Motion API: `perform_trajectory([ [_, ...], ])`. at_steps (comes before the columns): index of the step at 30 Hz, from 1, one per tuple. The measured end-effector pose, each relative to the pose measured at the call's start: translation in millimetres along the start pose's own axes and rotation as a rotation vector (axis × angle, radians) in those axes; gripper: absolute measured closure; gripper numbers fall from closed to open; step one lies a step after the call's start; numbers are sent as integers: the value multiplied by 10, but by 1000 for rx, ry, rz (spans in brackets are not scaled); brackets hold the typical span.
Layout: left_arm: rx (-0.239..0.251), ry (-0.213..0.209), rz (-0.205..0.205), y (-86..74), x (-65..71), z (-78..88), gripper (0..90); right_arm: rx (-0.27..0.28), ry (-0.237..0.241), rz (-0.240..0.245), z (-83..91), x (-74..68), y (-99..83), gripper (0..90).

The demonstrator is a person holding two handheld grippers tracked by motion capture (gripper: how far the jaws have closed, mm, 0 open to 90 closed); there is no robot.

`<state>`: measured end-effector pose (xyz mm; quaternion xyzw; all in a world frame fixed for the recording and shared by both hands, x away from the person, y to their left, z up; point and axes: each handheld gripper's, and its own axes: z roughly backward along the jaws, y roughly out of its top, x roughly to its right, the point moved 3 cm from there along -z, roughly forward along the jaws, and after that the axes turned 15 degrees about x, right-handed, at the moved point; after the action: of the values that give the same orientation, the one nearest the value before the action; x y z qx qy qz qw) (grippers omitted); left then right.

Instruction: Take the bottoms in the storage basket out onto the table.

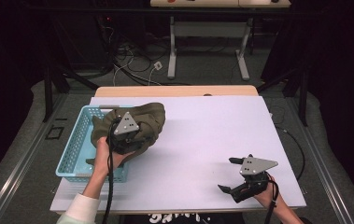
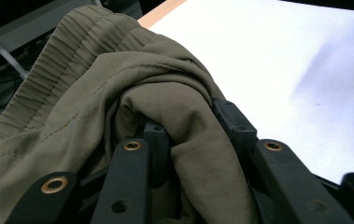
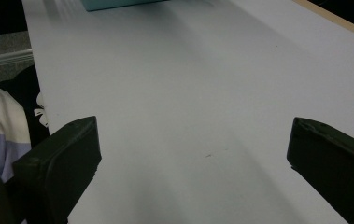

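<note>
The bench (image 1: 202,140) carries a white sheet over a light wood top; the wood shows along the far edge. Two hand-held grippers are in use. The right hand-held gripper (image 1: 230,175) sits at the near right corner, low over the white surface, its jaws spread wide with nothing between them. The left hand-held gripper (image 2: 193,126) is at the left side, its jaws clamped on a fold of one olive-green garment (image 1: 142,121). The garment is bunched, lying partly inside the basket and partly over its right rim onto the white surface. One light-blue plastic basket (image 1: 74,149) stands at the left edge of the bench. Beyond the bench: grey floor, loose cables and the white legs of a second table (image 1: 207,46).
</note>
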<state>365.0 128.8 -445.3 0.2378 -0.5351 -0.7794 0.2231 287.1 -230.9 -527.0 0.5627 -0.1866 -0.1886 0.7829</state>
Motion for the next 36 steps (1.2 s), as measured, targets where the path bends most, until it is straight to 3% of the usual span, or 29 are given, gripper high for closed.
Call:
perform_trajectory([
  [19, 38, -20, -34, 60, 136, -79, 692, -5, -7, 0, -11, 10, -7, 25],
  [27, 40, -7, -44, 115, 63, 0, 705, -7, -5, 1, -9, 11, -9, 25],
  [33, 23, -16, -93, 209, 64, 72, 717, -7, -4, 2, -8, 11, -8, 25],
  [36, 33, -10, -96, 258, 48, 114, 720, -6, -5, 1, -6, 14, -9, 25],
])
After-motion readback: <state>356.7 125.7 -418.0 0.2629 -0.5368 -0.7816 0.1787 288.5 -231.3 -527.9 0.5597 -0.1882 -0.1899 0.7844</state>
